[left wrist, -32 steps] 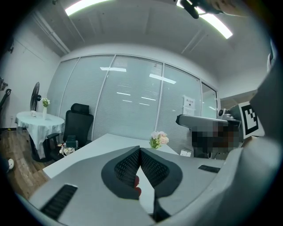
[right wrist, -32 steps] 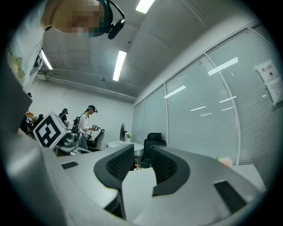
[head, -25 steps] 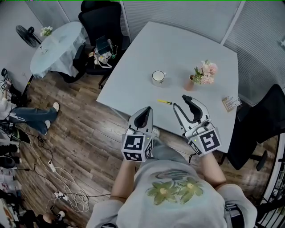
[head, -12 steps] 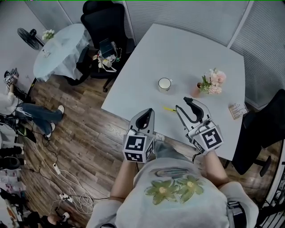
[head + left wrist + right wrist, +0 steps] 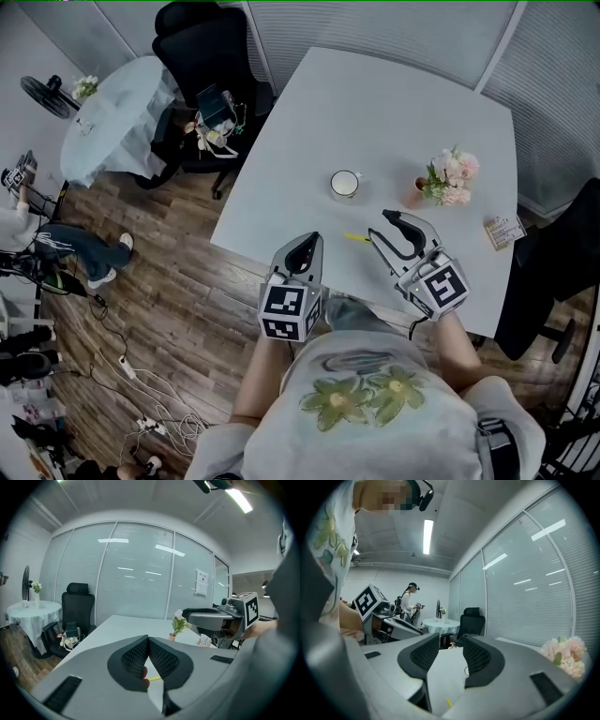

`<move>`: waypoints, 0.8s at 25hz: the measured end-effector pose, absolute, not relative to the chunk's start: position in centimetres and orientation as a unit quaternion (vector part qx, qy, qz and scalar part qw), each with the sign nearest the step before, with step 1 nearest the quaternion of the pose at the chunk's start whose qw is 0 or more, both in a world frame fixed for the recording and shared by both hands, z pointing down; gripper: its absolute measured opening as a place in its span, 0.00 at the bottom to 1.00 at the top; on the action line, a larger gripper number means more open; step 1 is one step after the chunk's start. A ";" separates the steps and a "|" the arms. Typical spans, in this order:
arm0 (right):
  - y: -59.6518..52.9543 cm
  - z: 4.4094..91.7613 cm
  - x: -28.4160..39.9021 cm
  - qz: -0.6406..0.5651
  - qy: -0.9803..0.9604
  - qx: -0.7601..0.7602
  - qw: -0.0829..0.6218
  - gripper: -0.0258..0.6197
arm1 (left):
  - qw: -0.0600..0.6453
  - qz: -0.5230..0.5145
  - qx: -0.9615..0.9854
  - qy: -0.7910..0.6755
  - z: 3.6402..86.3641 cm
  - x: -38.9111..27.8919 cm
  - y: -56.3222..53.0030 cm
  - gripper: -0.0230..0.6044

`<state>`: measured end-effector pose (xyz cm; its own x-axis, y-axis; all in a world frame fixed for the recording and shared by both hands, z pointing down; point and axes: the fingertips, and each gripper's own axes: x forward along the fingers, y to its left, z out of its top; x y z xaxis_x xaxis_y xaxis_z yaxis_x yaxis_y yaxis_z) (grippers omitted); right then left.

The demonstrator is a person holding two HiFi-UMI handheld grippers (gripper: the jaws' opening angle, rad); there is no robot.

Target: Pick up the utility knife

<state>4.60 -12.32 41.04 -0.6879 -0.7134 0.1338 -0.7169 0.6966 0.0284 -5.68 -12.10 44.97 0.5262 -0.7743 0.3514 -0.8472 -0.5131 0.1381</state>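
Observation:
The yellow utility knife [image 5: 356,237] lies on the white table [image 5: 394,112] close to its front edge. My right gripper [image 5: 380,226] hangs just right of it, open, nothing between its jaws; in the right gripper view the knife [image 5: 448,702] shows low between the spread jaws of that gripper [image 5: 451,644]. My left gripper [image 5: 307,247] is left of the knife at the table's edge, shut and empty. In the left gripper view a sliver of the knife [image 5: 155,678] peeks below the closed pads of the left gripper [image 5: 149,641].
A white mug [image 5: 344,184], a small pot of pink flowers [image 5: 448,178] and a small card box [image 5: 503,231] stand on the table beyond the knife. Black office chairs [image 5: 202,47] and a cloth-covered round table [image 5: 108,112] are at the far left; cables lie on the wooden floor.
The right gripper has drawn a little closer to the knife. The head view has shifted slightly. Neither gripper has changed its state.

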 end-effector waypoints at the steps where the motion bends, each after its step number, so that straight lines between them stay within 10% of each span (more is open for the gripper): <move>1: -12.7 41.4 4.6 0.016 -0.919 0.388 0.071 0.29 | 0.150 0.125 0.861 -0.470 45.2 -5.8 -12.5 0.04; 20: -16.0 50.6 2.9 0.050 -0.925 0.325 0.192 0.29 | 0.181 0.137 0.864 -0.448 49.1 -5.2 -16.8 0.04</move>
